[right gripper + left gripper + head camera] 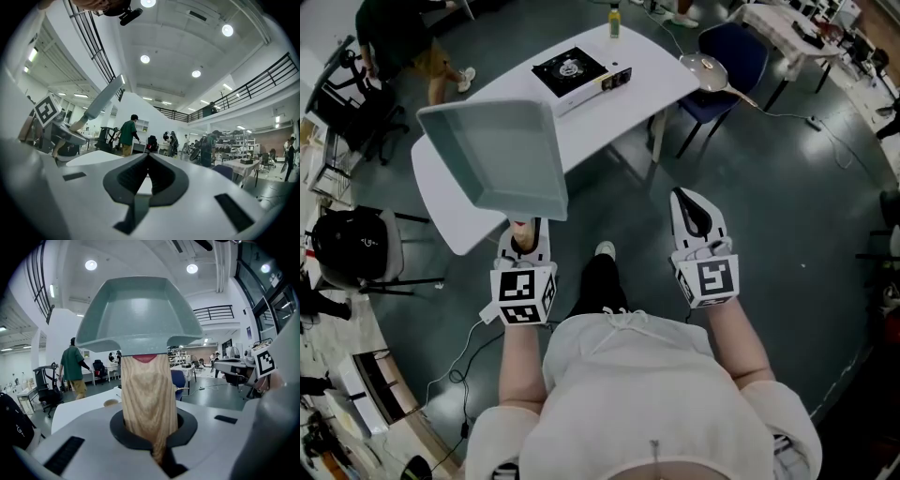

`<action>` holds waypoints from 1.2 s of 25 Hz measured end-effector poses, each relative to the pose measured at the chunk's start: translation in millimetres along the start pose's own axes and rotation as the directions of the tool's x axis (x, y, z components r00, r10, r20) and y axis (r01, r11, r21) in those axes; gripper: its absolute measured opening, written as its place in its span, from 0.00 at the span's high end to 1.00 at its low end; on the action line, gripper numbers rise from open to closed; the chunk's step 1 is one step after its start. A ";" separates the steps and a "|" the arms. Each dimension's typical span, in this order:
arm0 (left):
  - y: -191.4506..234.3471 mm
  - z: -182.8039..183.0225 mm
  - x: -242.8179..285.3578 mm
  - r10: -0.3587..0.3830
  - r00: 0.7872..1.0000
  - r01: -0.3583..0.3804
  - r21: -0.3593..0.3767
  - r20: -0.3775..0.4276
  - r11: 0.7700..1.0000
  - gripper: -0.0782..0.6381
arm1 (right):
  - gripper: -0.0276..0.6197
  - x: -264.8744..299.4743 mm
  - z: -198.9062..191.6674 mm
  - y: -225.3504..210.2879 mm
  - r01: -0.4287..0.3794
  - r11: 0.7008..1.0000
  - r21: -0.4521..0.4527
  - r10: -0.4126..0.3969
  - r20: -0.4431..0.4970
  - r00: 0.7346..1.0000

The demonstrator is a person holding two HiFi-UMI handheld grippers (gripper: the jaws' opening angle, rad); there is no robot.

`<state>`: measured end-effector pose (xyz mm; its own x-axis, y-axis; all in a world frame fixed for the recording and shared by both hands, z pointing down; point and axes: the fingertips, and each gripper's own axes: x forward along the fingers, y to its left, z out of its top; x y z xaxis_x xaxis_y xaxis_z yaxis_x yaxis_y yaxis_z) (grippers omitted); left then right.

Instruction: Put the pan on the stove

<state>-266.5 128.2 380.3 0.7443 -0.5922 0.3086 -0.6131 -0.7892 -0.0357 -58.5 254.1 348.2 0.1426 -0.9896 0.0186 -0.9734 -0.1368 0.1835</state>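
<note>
Jaws of the left gripper (523, 242) fully closed on the wooden handle (147, 394) of a square grey-green pan (497, 155), held up in the air and tipped, its inside showing from above. Handle in line with the jaws, pan body straight ahead of them on the far side, in front of the near left part of the white desk (441, 202). Portable gas stove (572, 70) farther off and to the right of the pan, well apart from it, flat on the far half of the desk with its burner bare. Jaws of the right gripper (692, 208) together on nothing, out over the floor to the right of the desk, well apart from pan and stove alike. Likely next: a carry forward and a little to the right by the left gripper alone, then a levelling of the pan before touchdown on the burner. A fair risk: a tilted landing on the burner.
</note>
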 end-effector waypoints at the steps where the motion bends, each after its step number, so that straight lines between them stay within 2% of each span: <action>1: 5.8 2.3 9.7 0.004 1.000 -0.004 -0.002 -0.001 1.000 0.86 | 0.95 12.0 -0.7 -1.9 -0.008 1.000 -0.005 0.008 0.002 1.000; 16: 113.4 64.6 207.6 0.009 1.000 -0.009 -0.031 0.004 0.999 0.85 | 0.95 249.6 -0.6 -64.4 -0.057 0.997 -0.046 0.056 -0.011 0.998; 22: 144.5 55.8 262.3 0.046 0.997 -0.050 -0.063 -0.064 0.997 0.85 | 0.95 329.8 -14.1 -77.1 -0.115 0.993 -0.030 0.114 -0.017 0.993; 30: 153.5 44.8 321.1 0.136 0.979 -0.152 -0.094 -0.151 0.984 0.85 | 0.95 418.5 -38.1 -98.8 -0.261 0.965 -0.002 0.261 0.000 0.965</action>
<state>-109.7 -190.4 431.3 0.6052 -0.6629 0.4408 -0.7411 -0.6714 0.0078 104.2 -144.9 375.3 -0.1169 -0.9910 0.0656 -0.9765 0.1267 0.1744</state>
